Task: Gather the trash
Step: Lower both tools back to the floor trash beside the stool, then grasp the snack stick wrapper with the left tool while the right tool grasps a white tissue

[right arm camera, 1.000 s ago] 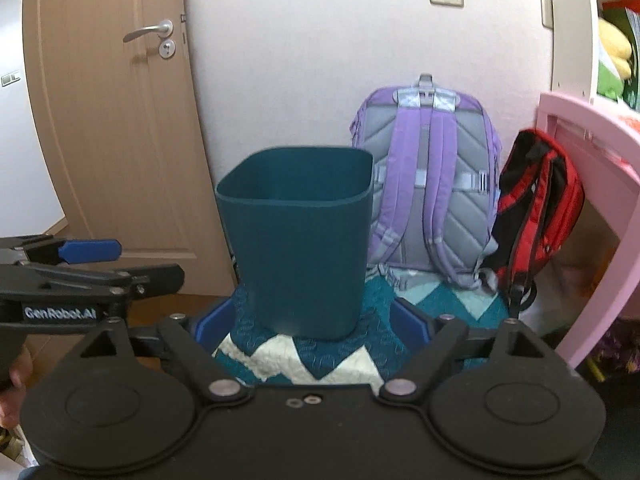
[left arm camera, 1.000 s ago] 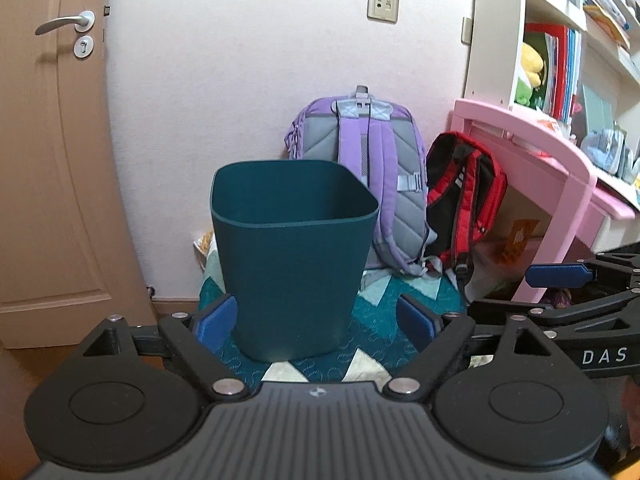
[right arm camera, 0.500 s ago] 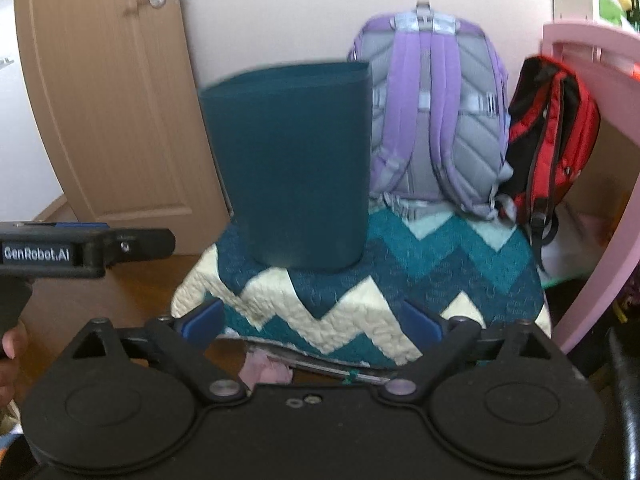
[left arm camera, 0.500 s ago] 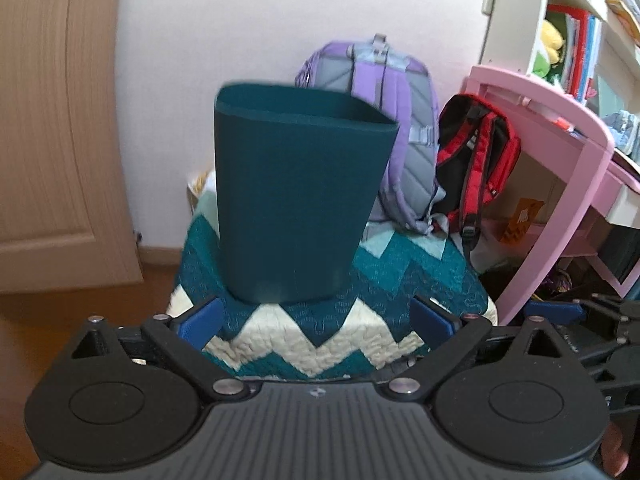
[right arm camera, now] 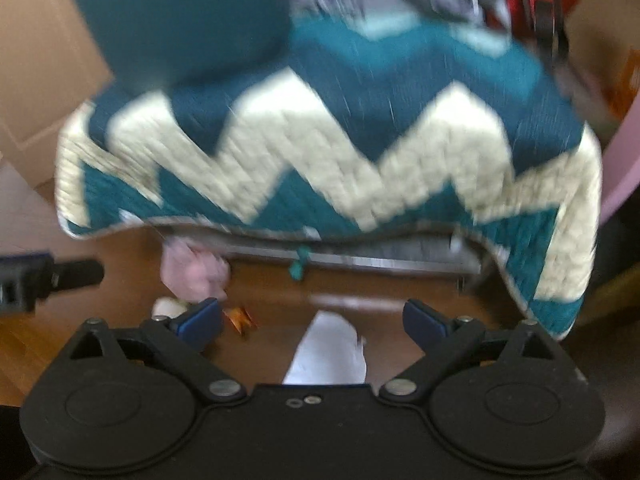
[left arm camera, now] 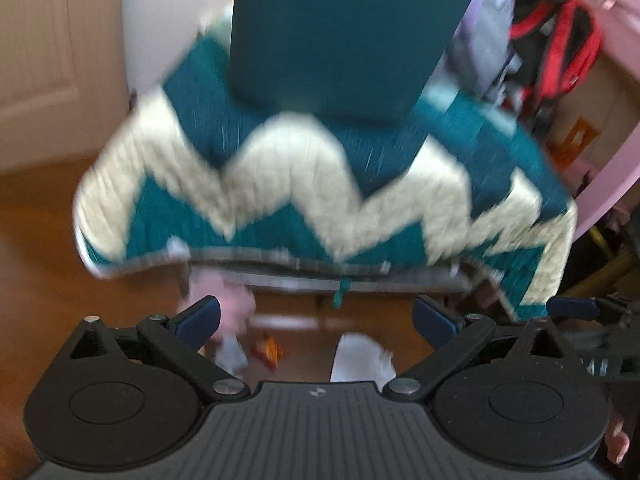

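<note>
Image quality: both wrist views motion-blurred; small items hard to identify.

Left gripper [left arm camera: 316,314]: fingers spread wide, nothing between them; pointed down at the floor [left arm camera: 48,280].

Right gripper [right arm camera: 312,316]: fingers spread wide, empty; also pointed down at the floor.

Trash, white piece [right arm camera: 328,354]: pale crumpled paper or tissue on the floor, directly ahead of the right gripper and centred in its gap. In the left view the same piece [left arm camera: 360,356] sits right of centre, nearer the right finger.

Trash, orange scrap [right arm camera: 239,317]: small, just beside the right gripper's left finger; in the left view [left arm camera: 267,350] left of centre.

Trash, pink wad [right arm camera: 192,272]: soft-looking, under the left front edge of the quilt [right arm camera: 320,152]; exact nature unclear.

Bin [left arm camera: 340,32]: dark teal, upright on the quilt-covered surface, above and behind the trash.

Key relation: white piece is straight ahead of the right gripper; long axis appears to run along the approach line, though blur limits certainty.

Judgement: right gripper better aligned for the white piece; left gripper better placed for the pink wad or orange scrap.

Risk: thin paper lying flat may slide on the floor.
</note>
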`<state>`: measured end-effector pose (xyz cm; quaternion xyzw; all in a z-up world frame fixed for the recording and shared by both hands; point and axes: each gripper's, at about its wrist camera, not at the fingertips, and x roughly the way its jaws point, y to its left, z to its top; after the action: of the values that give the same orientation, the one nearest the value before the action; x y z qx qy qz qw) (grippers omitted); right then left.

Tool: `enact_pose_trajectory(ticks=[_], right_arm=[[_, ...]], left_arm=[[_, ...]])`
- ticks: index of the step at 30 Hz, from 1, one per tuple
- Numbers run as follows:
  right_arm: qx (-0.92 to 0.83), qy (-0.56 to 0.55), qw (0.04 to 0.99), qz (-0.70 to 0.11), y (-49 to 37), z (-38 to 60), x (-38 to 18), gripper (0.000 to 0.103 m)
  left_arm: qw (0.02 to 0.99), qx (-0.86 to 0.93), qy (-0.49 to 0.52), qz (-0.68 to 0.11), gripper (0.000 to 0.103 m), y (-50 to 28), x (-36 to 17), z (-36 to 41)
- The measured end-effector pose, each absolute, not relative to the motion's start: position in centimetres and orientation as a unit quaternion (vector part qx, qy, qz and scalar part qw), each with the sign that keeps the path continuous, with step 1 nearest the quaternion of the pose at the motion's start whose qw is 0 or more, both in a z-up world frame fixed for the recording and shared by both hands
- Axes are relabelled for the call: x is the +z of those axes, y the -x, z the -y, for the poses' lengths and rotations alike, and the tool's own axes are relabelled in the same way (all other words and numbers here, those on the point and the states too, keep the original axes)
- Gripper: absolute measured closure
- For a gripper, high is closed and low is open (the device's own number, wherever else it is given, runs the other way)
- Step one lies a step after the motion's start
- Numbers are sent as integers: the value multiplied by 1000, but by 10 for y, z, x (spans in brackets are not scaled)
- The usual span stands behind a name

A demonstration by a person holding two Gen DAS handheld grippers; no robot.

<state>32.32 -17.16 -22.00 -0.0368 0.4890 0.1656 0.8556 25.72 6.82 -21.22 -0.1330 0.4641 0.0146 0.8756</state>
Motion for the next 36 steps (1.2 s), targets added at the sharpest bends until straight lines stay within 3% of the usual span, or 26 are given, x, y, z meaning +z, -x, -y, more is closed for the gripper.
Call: enact_pose_trajectory(ticks=[19,30,31,36], right_arm=[[132,50,770,-622,-390,173,-441,6],[141,65,756,-636,-396,153,-513,6],[140,69,757,-634,-395,151,-517,6],[141,78,751,-641,-393,148,-532,6]], left_arm=[[757,-69,-1,-650,1,-277,-453,-1],[712,-120,-62,-688,2,-255,-533,20],[711,-125,-67,-689,4,-252,-537,21],[702,-134,-72,-696,35,-246,-552,22]])
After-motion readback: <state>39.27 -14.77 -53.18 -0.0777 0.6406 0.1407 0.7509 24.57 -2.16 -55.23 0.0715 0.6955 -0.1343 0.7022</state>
